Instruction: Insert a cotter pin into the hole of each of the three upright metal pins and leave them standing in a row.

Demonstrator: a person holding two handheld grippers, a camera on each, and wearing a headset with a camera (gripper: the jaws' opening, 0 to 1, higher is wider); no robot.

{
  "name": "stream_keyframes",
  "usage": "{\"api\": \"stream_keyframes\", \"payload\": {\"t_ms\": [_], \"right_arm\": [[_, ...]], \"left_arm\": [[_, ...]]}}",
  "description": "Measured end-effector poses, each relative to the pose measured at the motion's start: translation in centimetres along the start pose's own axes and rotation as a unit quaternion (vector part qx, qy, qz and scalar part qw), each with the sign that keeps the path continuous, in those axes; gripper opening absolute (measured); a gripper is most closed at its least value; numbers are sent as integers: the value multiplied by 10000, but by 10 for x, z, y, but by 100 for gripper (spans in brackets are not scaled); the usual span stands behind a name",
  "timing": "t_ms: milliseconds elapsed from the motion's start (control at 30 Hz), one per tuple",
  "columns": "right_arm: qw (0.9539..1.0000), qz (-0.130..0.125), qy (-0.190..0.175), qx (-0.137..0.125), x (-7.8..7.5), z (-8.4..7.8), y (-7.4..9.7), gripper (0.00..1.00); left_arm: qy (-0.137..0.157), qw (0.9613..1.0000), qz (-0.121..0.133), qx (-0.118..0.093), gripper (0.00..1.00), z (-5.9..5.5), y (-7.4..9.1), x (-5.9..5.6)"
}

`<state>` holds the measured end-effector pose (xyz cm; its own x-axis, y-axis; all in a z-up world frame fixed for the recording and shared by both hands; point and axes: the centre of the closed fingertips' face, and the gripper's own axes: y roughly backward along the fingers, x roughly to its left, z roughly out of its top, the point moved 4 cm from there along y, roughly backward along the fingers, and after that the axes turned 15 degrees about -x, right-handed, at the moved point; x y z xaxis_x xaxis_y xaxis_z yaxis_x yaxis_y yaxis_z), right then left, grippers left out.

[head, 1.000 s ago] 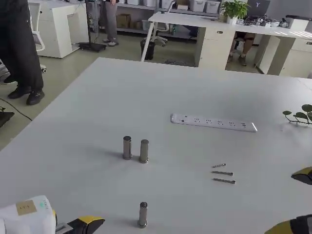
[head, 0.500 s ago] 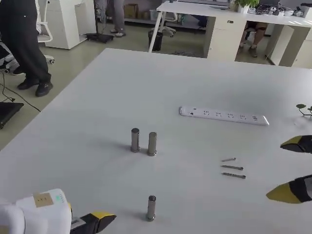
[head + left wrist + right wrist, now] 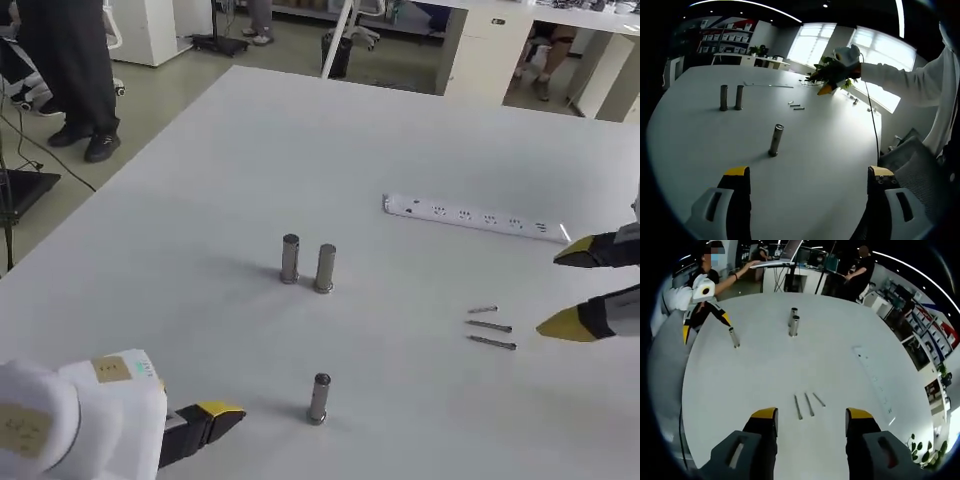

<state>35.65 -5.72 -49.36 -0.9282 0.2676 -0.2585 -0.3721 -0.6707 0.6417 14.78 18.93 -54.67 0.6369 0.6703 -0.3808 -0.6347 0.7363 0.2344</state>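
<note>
Three upright metal pins stand on the white table: two close together (image 3: 290, 259) (image 3: 325, 268) and a lone one (image 3: 319, 398) nearer me. Three cotter pins (image 3: 489, 325) lie flat side by side to the right. My right gripper (image 3: 811, 414) is open and holds nothing, hovering just short of the cotter pins (image 3: 809, 404); its yellow fingertips (image 3: 560, 325) show at the right edge of the head view. My left gripper (image 3: 808, 172) is open and holds nothing, low at the near left, facing the lone pin (image 3: 775, 140).
A white power strip (image 3: 475, 217) lies beyond the cotter pins. A small plant (image 3: 827, 67) sits at the table's far right. A person (image 3: 60, 70) stands on the floor past the left table edge. Desks and chairs stand farther back.
The right gripper has come in from the right edge towards the cotter pins, jaws still apart. The left gripper has risen a little further into view. The head camera has tilted down.
</note>
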Motion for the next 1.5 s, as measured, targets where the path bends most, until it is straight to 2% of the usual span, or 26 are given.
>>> {"api": "stream_keyframes", "payload": {"t_ms": [100,167,367,433,633,767,867,967,1033,1133,1300,1400,1500], "right_arm": [[9997,240,-81,-51,-2,0,-12,40],[9994,308,-143,-27,-5,-1,-19,35],[9988,402,-289,-63,-14,3,-36,34],[9983,511,-266,63,-14,0,-41,30],[9972,599,-237,380,-19,-14,-55,23],[9960,648,-165,587,-23,-26,-62,20],[9948,669,-103,759,-27,-36,-67,13],[9931,752,14,895,-27,-42,-71,15],[9924,776,85,950,-28,-45,-75,16],[9919,824,81,965,-27,-46,-79,12],[9904,921,157,1020,-27,-45,-85,9],[9911,825,176,1029,-31,-45,-87,9],[9881,1083,111,1083,-24,-45,-86,0]], "left_arm": [[34,10000,26,-15,97,-1,2,1],[51,10000,49,-45,96,0,4,2],[119,9997,178,-83,95,-1,13,7],[117,9997,199,-96,94,0,15,8],[113,9995,231,-163,91,2,17,10],[152,9994,269,-184,89,-1,18,15],[197,9987,321,-340,83,1,18,16],[195,9981,415,-416,87,3,17,19],[199,9981,418,-394,86,2,17,19],[218,9982,429,-357,86,0,17,20],[228,9982,461,-306,86,-3,18,21],[248,9981,474,-317,86,-3,18,22],[257,9981,477,-298,86,-4,18,22]]}}
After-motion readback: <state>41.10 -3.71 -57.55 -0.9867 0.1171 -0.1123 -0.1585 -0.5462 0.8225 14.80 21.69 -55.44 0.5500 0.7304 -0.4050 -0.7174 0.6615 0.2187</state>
